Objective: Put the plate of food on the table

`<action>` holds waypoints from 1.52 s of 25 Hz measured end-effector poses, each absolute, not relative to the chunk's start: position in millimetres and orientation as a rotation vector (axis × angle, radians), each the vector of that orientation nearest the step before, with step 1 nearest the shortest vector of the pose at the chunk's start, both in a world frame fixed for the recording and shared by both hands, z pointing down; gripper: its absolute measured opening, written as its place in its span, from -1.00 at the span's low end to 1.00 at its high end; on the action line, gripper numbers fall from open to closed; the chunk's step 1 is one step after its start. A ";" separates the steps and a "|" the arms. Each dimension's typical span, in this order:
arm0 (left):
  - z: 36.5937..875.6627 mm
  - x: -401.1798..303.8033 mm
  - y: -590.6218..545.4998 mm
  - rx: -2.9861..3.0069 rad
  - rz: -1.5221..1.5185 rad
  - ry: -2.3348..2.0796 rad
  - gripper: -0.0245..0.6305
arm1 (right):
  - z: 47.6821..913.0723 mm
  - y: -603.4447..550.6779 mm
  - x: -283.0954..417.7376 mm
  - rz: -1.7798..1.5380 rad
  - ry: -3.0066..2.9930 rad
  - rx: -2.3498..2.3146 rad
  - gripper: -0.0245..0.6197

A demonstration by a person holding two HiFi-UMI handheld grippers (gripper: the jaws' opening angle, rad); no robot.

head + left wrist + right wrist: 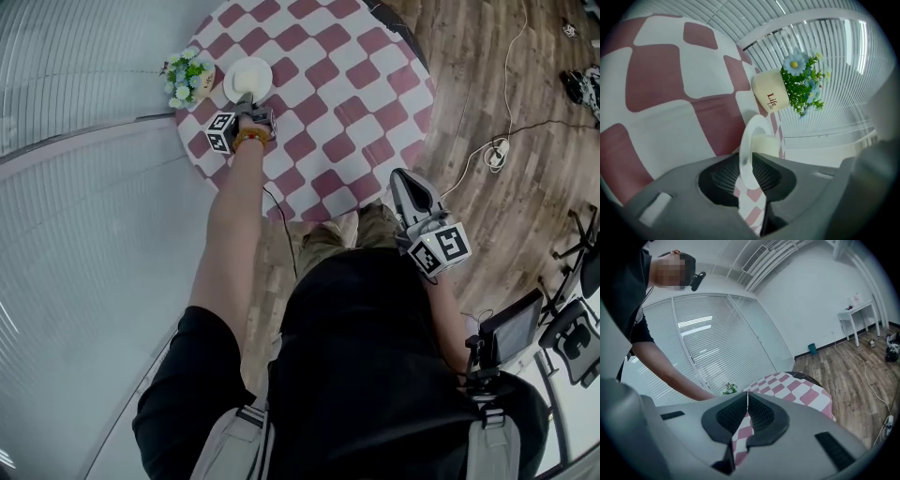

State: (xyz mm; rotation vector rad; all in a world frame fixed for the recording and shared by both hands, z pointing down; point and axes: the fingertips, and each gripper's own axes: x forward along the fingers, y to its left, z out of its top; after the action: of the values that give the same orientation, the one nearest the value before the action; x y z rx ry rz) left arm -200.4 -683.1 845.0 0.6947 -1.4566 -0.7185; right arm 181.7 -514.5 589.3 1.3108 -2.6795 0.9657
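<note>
Two grippers: left gripper (246, 99) stood slightly parted round the rim of the white round plate of food (251, 77), which rested, apparently delivered, near the red-and-white checked table (347, 84) edge beside a cream flowerpot (190, 77); right gripper (401, 180) hung closed, empty.

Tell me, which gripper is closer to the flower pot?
Left. The left gripper is over the table at the rim of the plate, just beside the flower pot. The right gripper hangs off the table's near edge, far from it.

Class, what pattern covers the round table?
Dusky pink and white checks on the round tablecloth, clearest in the head view.
</note>
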 end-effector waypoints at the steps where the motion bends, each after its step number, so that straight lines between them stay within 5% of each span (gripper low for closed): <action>1: 846.2 -200.1 -681.1 0.690 -0.708 -1.459 -0.71 | 590.9 -514.4 182.7 0.975 -2.676 1.315 -0.89; 9: 840.7 -197.9 -672.3 0.672 -0.638 -1.461 -0.47 | 589.8 -514.9 174.1 0.976 -2.715 1.270 -0.89; 38: 837.7 -187.8 -541.0 0.502 -0.622 -1.543 -0.47 | 574.4 -537.2 148.2 0.977 -2.815 1.131 -0.89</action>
State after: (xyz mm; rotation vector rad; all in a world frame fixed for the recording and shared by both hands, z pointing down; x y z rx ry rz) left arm -187.8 -541.0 837.7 0.5016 -1.5435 -0.6221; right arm 148.2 -537.2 574.4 1.1313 -2.8149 0.9767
